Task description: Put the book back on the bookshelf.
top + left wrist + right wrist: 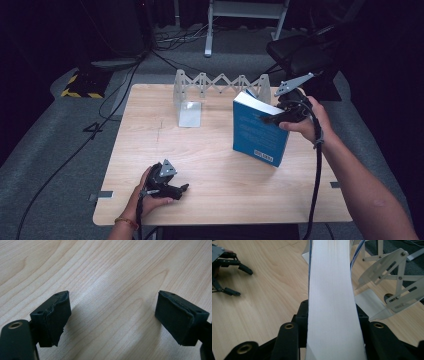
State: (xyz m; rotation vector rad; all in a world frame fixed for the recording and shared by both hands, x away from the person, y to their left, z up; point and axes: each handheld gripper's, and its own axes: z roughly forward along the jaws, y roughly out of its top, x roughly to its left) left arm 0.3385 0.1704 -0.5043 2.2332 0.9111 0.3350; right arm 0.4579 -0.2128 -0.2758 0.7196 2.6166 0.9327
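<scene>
A blue-covered book [257,132] stands tilted over the right half of the wooden table [210,165]. My right gripper [272,119] is shut on its upper part. In the right gripper view the white page edge of the book [332,290] runs up between the black jaws, which press on both covers at my right gripper [332,322]. My left gripper [182,190] rests near the front left of the table, held in a hand, its jaws wide apart. Bare wood shows between the pads of the left gripper [112,317]. From the right gripper view the left gripper [242,281] lies far off, open.
A white scissor-style expanding rack [220,82] stands along the table's back edge, with a clear plate-like end piece [190,114] in front of it. The rack [397,277] is close to the book's right side. Cables and a chair sit on the floor beyond.
</scene>
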